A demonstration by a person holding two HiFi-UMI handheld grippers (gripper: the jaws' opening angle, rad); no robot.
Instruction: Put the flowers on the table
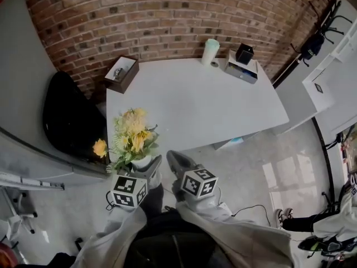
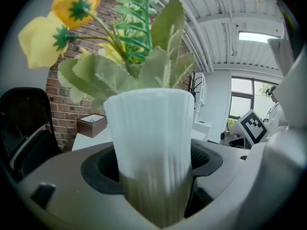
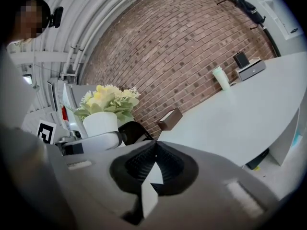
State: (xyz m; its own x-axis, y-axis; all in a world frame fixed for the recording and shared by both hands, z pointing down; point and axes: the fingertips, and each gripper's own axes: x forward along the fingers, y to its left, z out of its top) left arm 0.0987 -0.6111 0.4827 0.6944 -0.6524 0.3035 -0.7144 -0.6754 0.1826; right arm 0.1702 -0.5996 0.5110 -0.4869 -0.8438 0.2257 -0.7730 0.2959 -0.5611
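Observation:
A bunch of yellow and cream flowers (image 1: 133, 133) stands in a white ribbed vase (image 2: 152, 143). My left gripper (image 1: 146, 167) is shut on the vase, its jaws pressing on both sides of it (image 2: 153, 176). In the head view the vase hangs upright just off the front left corner of the white table (image 1: 195, 102). My right gripper (image 1: 177, 162) is beside it on the right, shut with nothing in it (image 3: 153, 166). The right gripper view shows the flowers (image 3: 108, 99) at its left and the table (image 3: 249, 123) ahead.
On the table's far side stand a brown open box (image 1: 121, 73), a pale cup (image 1: 210, 52) and a black item on a flat grey box (image 1: 241, 65). A black chair (image 1: 70, 119) is left of the table. A brick wall (image 1: 167, 15) runs behind.

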